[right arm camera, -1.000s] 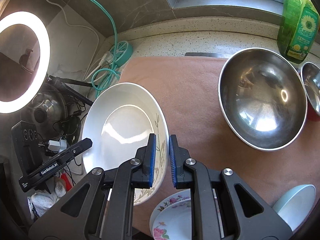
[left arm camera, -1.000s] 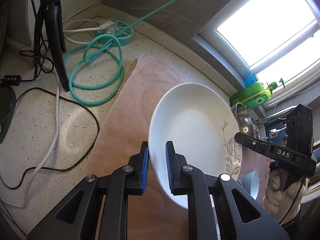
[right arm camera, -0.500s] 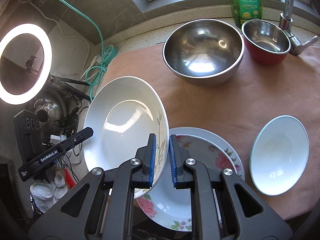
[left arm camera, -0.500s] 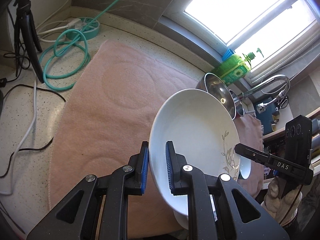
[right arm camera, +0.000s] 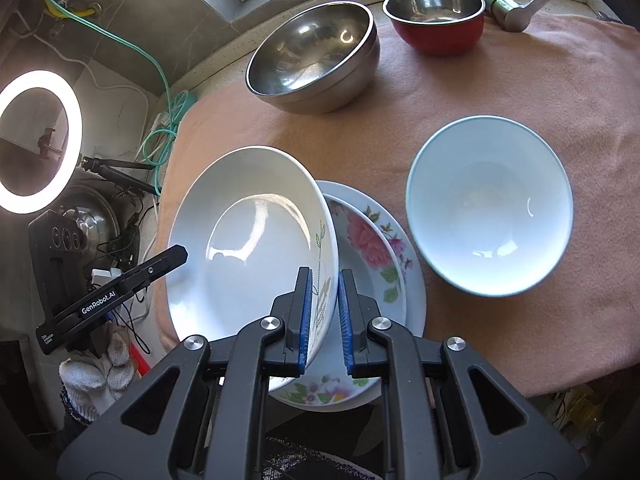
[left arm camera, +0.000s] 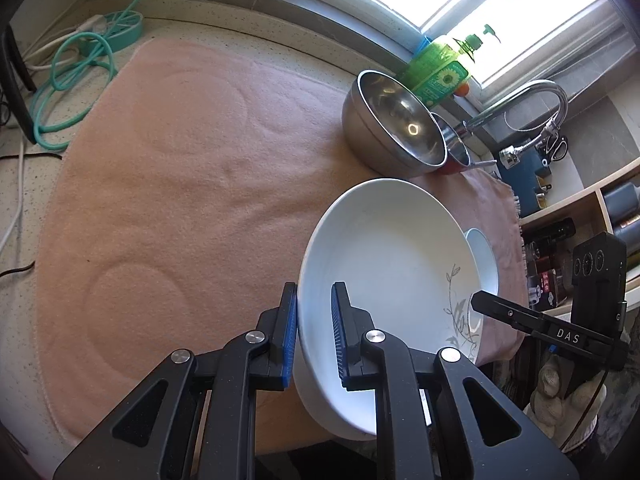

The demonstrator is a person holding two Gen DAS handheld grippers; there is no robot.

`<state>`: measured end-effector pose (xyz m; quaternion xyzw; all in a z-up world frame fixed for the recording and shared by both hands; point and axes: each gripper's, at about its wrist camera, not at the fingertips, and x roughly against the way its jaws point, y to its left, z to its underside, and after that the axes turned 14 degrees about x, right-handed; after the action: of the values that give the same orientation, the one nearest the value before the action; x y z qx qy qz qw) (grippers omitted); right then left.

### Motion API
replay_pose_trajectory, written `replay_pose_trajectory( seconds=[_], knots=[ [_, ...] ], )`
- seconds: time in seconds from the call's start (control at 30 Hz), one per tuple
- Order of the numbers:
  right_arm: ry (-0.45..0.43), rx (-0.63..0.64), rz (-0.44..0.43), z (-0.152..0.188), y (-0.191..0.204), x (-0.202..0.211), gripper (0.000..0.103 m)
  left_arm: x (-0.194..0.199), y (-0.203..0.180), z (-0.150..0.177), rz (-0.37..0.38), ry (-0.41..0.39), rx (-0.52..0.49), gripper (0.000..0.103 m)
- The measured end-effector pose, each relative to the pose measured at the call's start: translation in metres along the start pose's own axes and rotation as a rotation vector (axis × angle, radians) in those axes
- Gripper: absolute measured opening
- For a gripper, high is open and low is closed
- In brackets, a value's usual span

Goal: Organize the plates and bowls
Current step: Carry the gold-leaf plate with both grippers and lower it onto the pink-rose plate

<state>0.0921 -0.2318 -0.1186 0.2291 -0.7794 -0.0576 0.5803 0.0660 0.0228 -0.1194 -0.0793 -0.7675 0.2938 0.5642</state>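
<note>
Your white plate (right arm camera: pixel 248 240) has moved over the floral plate (right arm camera: pixel 376 248); left hand-held gripper (left arm camera: pixel 314 336) and right hand-held gripper (right arm camera: pixel 323 316) each clamp its rim.

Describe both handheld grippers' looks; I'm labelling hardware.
Both the left gripper and right gripper are matte black, with triangular cutouts, silver pivot screws and ribbed blue finger pads. White lettering marks their sides. White knit gloves cover the hands.

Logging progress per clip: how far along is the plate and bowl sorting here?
Done: nothing stacked yet. In hand: both claws, left claw and right claw, grip the white leaf-pattern plate above the floral plate. Left: light blue bowl, large steel bowl, red bowl sit separately.
</note>
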Motion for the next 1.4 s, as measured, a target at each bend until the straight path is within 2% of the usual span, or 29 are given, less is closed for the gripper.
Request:
replay_pose_trajectory(
  seconds=[0.4, 1.4],
  knots=[
    [0.034, -0.044, 0.014, 0.027, -0.023, 0.000, 0.013, -0.021, -0.018, 0.013, -0.023, 0.049, -0.054, 0.014],
    [0.085, -0.020, 0.028, 0.036, -0.024, -0.013, 0.013, -0.032, -0.031, 0.020, -0.102, 0.059, -0.138, 0.014]
  ],
)
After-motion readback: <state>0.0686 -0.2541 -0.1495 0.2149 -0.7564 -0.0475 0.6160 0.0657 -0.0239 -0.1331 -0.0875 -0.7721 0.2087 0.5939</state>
